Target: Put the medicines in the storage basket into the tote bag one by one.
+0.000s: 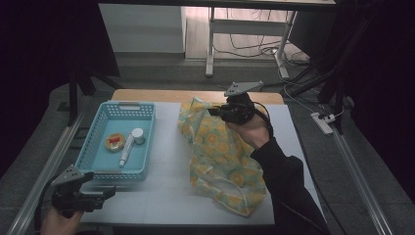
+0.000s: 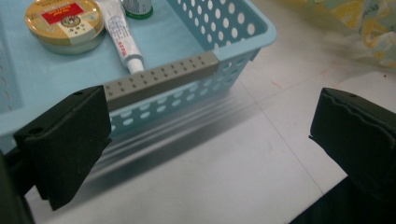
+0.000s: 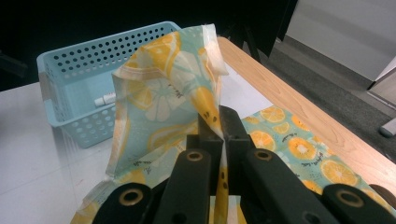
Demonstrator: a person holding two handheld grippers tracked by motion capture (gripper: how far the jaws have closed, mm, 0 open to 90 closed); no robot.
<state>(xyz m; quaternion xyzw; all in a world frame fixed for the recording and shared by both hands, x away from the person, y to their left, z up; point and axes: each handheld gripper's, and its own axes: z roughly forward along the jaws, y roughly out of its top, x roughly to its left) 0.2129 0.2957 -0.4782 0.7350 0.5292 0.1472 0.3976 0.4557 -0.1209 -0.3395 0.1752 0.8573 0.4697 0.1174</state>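
Right gripper (image 1: 234, 110) has its jaws clamped on the bag's (image 1: 222, 156) rim near the table's (image 1: 166, 196) far edge, lifting it, probably to open the mouth. Left gripper (image 1: 85, 195) hangs at the near-left corner, jaws wide apart, empty, just off the basket (image 1: 98, 142). Left gripper view shows the tin (image 2: 64, 23) and tube (image 2: 120, 35) inside; right gripper view shows the pinch itself.

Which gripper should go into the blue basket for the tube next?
Probably left: the left gripper is open, empty, right by the basket holding the tube. The right gripper is shut on the lemon-print bag.
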